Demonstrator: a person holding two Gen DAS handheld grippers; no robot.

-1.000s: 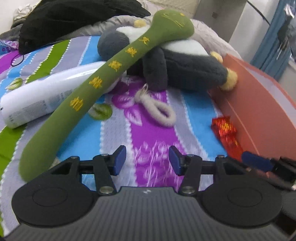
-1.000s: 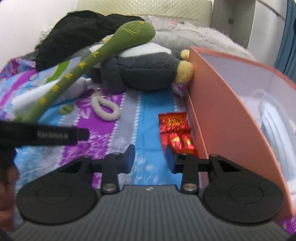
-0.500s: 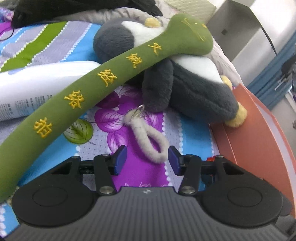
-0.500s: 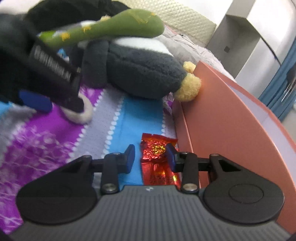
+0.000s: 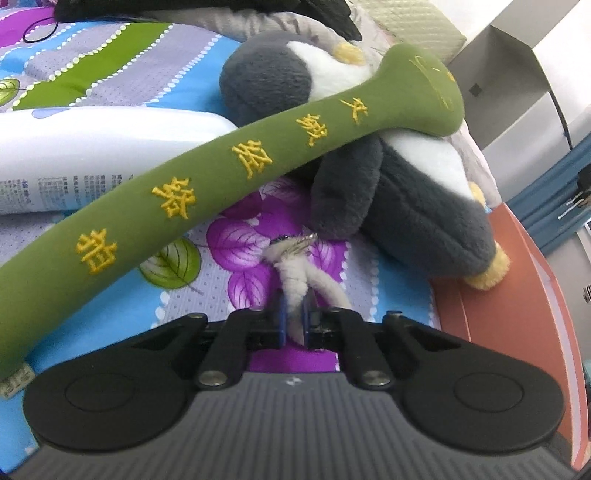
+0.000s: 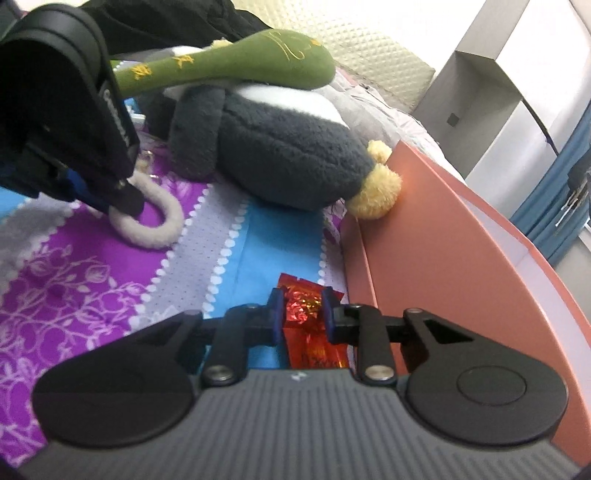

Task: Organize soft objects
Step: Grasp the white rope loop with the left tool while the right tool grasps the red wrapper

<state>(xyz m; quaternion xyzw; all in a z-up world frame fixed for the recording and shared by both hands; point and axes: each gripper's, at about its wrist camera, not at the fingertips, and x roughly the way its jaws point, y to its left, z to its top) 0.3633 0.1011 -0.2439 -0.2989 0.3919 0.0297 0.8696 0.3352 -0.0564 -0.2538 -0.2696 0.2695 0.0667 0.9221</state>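
Note:
A fuzzy white loop with a metal clasp lies on the striped bedspread in front of a grey-and-white penguin plush. My left gripper is closing, and its blue pads pinch the loop's near end. A long green plush stick with yellow embroidery rests across the penguin. In the right wrist view, my right gripper is closing with a red foil packet crumpled between its pads. The left gripper shows there on the loop, left of the penguin.
An orange box wall rises just right of the packet, and the penguin's yellow foot touches it. A white bottle lies behind the green stick at the left. Dark clothing is heaped at the bed's far end.
Both grippers moved forward and down and rolled. The left jaws closed on the white loop. The right jaws narrowed around the red packet.

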